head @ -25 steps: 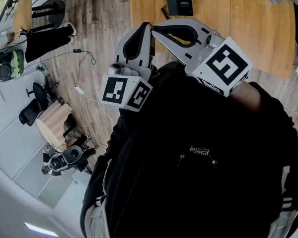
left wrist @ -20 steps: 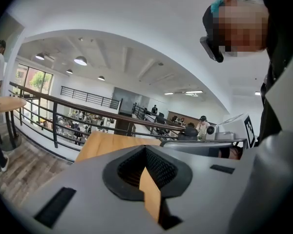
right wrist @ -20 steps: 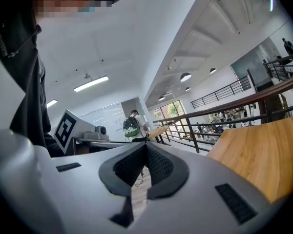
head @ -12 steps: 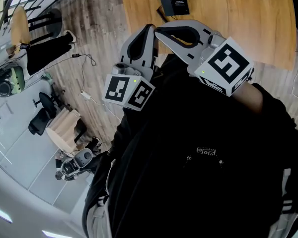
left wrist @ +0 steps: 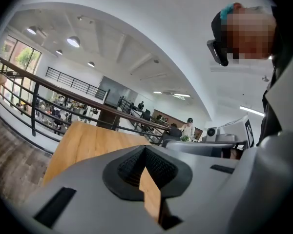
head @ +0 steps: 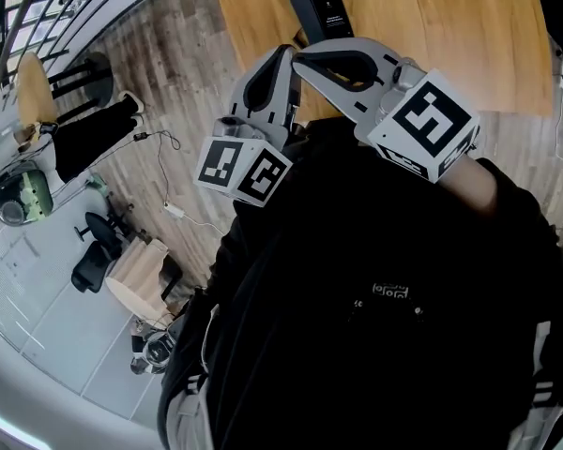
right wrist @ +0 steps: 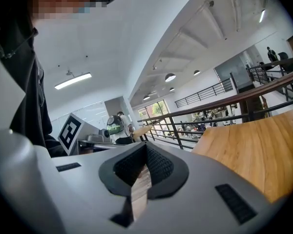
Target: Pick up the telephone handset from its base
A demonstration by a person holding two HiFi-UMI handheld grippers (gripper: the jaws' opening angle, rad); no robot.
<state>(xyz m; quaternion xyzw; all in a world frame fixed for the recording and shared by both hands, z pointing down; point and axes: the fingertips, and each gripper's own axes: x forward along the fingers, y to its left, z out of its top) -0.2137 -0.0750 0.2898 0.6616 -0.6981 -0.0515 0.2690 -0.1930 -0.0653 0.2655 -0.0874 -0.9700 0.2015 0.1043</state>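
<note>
Black top (head: 385, 345) with a small white chest print (head: 390, 292). Left gripper (head: 280, 52) and right gripper (head: 300, 57) are pale grey, black-lined, with black-and-white marker cubes (head: 243, 169).

Head view steeply down, others level, table (head: 450, 36) shared

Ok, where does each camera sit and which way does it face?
Head view: on the person's head, facing steeply down at the black jacket, left gripper, right gripper and black telephone on the light wooden table.
Left gripper view: rides the left gripper, faces along its shut jaws to the table and black railing; jacket at right.
Right gripper view: likewise along its own shut jaws; jacket at left.
Both gripper views share table and railing.
</note>
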